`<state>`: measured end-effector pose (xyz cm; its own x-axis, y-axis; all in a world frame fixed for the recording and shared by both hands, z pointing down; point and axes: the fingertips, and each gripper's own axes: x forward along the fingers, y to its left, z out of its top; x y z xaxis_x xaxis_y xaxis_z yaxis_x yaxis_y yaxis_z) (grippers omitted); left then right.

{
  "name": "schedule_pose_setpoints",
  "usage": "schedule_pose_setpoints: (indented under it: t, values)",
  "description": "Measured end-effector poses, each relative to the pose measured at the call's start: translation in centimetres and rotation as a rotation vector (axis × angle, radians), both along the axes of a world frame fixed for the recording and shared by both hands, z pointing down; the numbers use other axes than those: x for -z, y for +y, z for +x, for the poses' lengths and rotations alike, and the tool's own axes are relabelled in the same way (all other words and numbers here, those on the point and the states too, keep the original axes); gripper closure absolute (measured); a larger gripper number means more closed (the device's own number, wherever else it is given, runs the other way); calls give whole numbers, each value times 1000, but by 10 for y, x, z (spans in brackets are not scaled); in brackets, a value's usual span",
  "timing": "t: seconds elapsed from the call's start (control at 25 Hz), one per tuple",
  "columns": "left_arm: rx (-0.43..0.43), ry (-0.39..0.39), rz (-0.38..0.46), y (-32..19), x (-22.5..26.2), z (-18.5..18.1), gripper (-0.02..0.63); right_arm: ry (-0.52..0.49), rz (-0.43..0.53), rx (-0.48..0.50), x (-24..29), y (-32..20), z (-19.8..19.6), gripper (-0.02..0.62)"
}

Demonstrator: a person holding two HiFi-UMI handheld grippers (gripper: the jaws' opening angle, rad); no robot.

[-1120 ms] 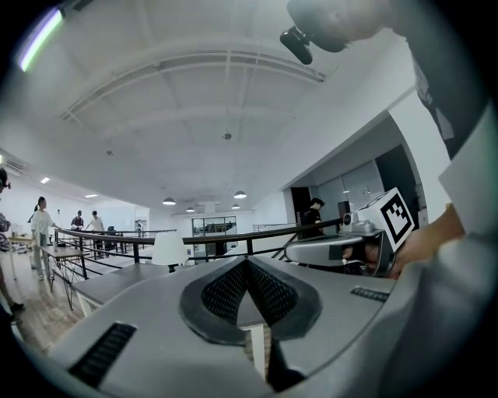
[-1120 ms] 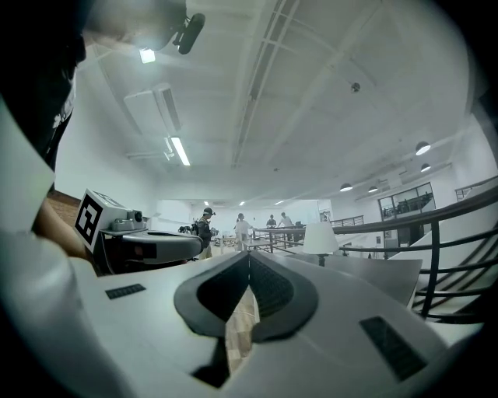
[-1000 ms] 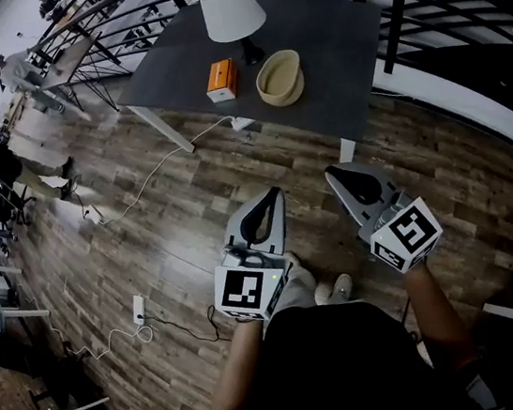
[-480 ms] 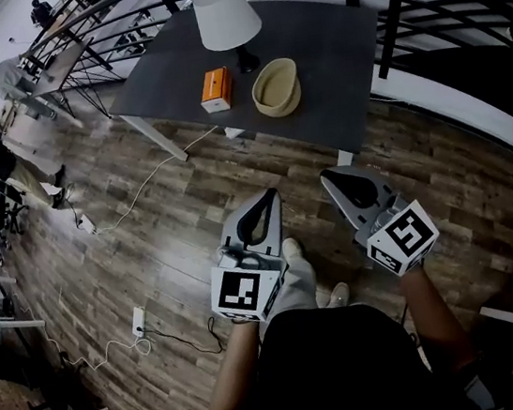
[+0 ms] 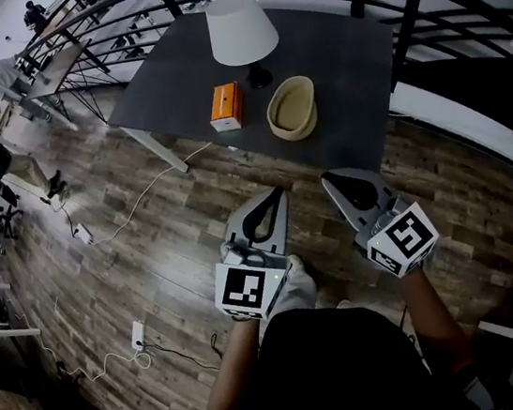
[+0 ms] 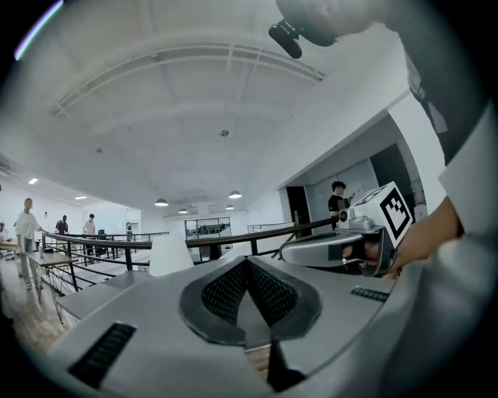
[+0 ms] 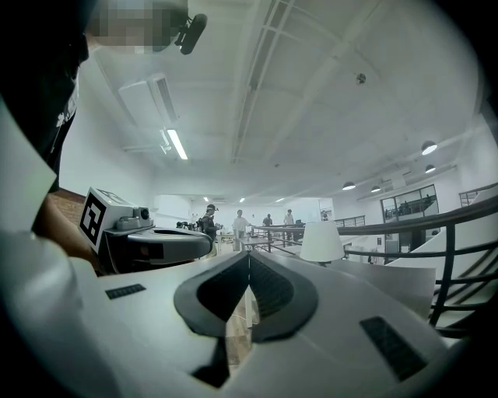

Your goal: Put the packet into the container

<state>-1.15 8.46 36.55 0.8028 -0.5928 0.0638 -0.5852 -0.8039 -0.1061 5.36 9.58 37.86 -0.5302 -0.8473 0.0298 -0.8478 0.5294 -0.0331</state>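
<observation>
A white-shaded lamp (image 5: 241,29) stands upright on the dark grey tabletop (image 5: 341,64). Below it is a wood-plank floor (image 5: 168,250), where a white cable (image 5: 142,202) trails from under the table and a power strip (image 5: 139,334) lies further off. A black railing (image 5: 418,6) curves behind the table. People (image 5: 2,79) stand by distant desks at the left.

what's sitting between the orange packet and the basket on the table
Nothing visible: bare table lies between the packet and the basket. The lamp stands just behind that gap.
</observation>
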Motion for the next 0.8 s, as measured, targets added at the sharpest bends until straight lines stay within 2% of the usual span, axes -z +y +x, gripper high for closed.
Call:
schedule_pose_setpoints:
  t: [0.2, 0.32, 0.44, 0.8]
  values:
    - [3, 47, -15, -50, 8, -4, 600, 13, 4, -12, 5, -44, -3, 591]
    - [-22, 44, 8, -71, 15, -3, 600, 22, -5, -29, 7, -62, -4, 591]
    - [-32, 72, -3, -89, 21, -5, 600, 29, -2, -42, 11, -78, -8, 591]
    - [-58, 84, -20, -134, 14, -24, 600, 43, 8, -106, 18, -119, -19, 591]
